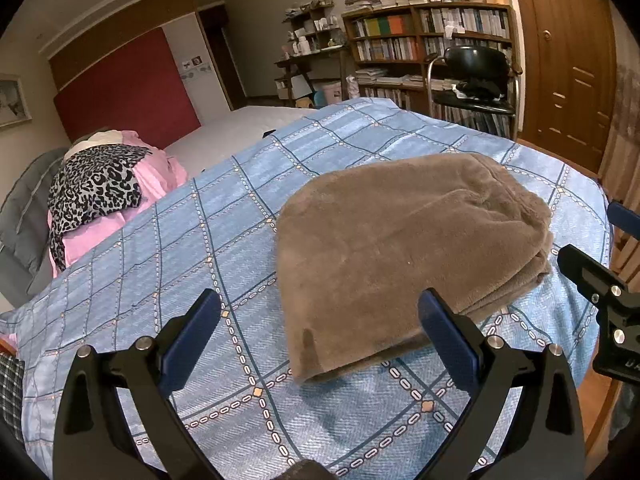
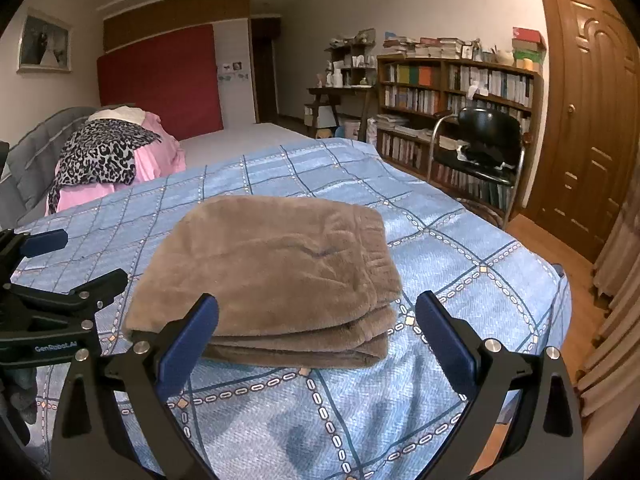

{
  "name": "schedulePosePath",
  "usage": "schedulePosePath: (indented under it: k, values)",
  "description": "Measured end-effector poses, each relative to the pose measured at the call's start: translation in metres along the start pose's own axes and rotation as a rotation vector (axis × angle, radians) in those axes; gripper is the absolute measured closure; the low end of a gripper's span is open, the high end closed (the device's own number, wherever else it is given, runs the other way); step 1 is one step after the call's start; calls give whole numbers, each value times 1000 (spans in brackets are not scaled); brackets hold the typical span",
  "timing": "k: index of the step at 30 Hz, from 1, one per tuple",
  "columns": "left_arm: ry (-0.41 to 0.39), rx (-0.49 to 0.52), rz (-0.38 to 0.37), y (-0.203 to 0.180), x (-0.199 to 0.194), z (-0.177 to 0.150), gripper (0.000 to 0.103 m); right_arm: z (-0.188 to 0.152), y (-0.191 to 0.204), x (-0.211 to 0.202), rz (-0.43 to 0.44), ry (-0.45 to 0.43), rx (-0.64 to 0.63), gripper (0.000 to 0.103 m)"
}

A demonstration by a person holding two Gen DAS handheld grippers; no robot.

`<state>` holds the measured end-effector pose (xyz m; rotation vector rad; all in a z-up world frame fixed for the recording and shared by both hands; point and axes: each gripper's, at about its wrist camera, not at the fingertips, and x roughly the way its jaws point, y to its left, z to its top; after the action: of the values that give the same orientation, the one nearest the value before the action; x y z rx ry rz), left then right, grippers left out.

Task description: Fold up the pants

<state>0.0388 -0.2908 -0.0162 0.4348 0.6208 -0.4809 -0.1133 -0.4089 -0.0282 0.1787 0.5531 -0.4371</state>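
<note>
A plush brown fleece pair of pants (image 2: 276, 276), folded into thick rounded layers, lies near the blue checked quilt's (image 2: 460, 280) front edge, left gripper (image 1: 320, 320) and right gripper (image 2: 318, 320) spread empty.

1. A red padded headboard (image 2: 160, 80) stands against the far wall, with a framed picture (image 2: 45, 45) hanging left of it.
2. A crowded wooden bookshelf (image 2: 456, 96) lines the right wall.
3. A black chair (image 2: 480, 148) stands in front of the bookshelf.
4. A panelled wooden door (image 2: 588, 120) stands beside the bookshelf, above a wooden floor (image 2: 532, 236).
</note>
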Motion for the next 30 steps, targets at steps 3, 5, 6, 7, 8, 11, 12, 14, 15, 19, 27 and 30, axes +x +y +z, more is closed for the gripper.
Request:
schedulePosePath:
  k: [3,5,6,7,8,11,12,14,15,19,27,30]
  values:
    - [-11,5,-3,1,-1,-2,3,-1,-1,1,-1,5,3,5]
    - [-25,16,0,0,-3,-3,3,-1,0,2,-1,6,3,5]
    - [-32,20,3,0,-4,-3,3,-1,0,2,-2,6,2,5]
    - [-37,21,5,0,-5,-3,3,-1,0,2,-1,6,2,5]
    - [-39,21,4,0,-5,-3,3,-1,0,2,0,7,2,5]
    - [-40,20,5,2,-6,-4,3,-1,2,3,1,10,-1,5]
    - [-39,22,5,1,-5,-3,3,-1,3,4,1,12,-2,5]
    - [-39,21,5,2,-6,-3,3,-1,4,4,1,14,-5,5]
    - [-39,19,6,3,-6,-3,3,-1,4,4,1,14,-4,5]
    - [-38,11,3,7,-7,-3,3,-1,5,5,0,17,-2,5]
    - [-38,1,-1,12,-6,-3,3,-2,7,6,-2,18,-9,5]
    - [-33,-1,-4,14,-6,-4,3,-3,10,7,-3,21,-14,5]
